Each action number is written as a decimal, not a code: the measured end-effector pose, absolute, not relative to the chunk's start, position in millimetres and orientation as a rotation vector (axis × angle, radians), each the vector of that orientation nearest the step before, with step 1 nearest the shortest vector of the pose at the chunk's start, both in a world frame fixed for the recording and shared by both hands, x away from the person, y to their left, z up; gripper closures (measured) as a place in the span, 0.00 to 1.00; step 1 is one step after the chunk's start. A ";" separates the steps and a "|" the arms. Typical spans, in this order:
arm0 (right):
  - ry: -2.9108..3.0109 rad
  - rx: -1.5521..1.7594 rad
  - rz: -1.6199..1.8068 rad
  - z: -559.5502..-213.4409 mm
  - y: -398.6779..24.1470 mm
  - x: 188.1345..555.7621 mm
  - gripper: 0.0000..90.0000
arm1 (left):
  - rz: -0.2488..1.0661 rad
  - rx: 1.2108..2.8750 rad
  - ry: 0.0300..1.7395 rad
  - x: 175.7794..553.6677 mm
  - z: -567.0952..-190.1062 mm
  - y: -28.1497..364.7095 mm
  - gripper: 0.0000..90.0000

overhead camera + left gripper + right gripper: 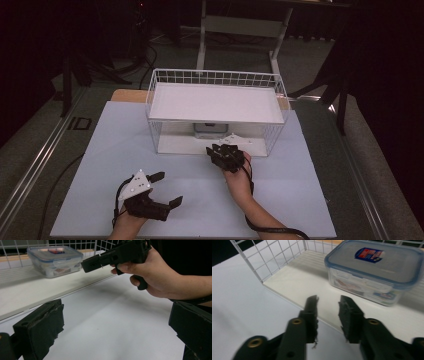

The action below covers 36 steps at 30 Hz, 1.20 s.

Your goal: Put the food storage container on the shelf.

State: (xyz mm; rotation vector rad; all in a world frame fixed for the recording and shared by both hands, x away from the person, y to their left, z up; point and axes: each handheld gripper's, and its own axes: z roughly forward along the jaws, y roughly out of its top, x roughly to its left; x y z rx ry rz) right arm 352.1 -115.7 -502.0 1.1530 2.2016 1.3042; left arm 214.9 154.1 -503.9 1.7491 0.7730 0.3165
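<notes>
— From where you stand, how far along is this?

— Early, I'd say. The lidded plastic food container (pixel 375 271) sits on the lower shelf (pixel 297 281) of the white wire rack (pixel 216 107), towards the back, under the upper shelf (pixel 215 102). Nothing has hold of it.

— And the right hand-held gripper (pixel 328 315)?

— It's at the open front edge of that lower shelf, pointed at the container but short of it. Its jaws stand partly apart, a modest gap, with nothing between them. They'd have to spread a good deal more to take the box across its width, I reckon.

— The left one?

— The left hand-held gripper (pixel 165 189) rests over the near left part of the worktop (pixel 300 195), well apart from the rack. Jaws wide open, empty.

— So what's left?

— Judging by the scene, nearly all of it: reach in, take the container, bring it out onto the worktop. That's my reading only.

— Anything you can't make out?

— From above, the upper shelf covers most of the container; just a sliver peeks out beneath its front edge. There's a red and blue label on the lid, but I can't read it. Something sits inside the box, and it's too blurred to name. The room behind the rack is dark.
</notes>
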 end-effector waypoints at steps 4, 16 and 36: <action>2.187 1.166 1.306 -498.7 -120.9 345.8 0.59 | 0.316 1.749 0.773 216.1 -504.4 154.5 0.01; 2.228 1.121 1.393 -496.6 -140.5 317.1 0.16 | 0.289 1.754 0.760 215.7 -504.4 150.6 0.01; 2.302 1.037 1.485 -492.2 -192.0 281.0 0.17 | 0.288 1.756 0.761 217.7 -505.8 151.5 0.01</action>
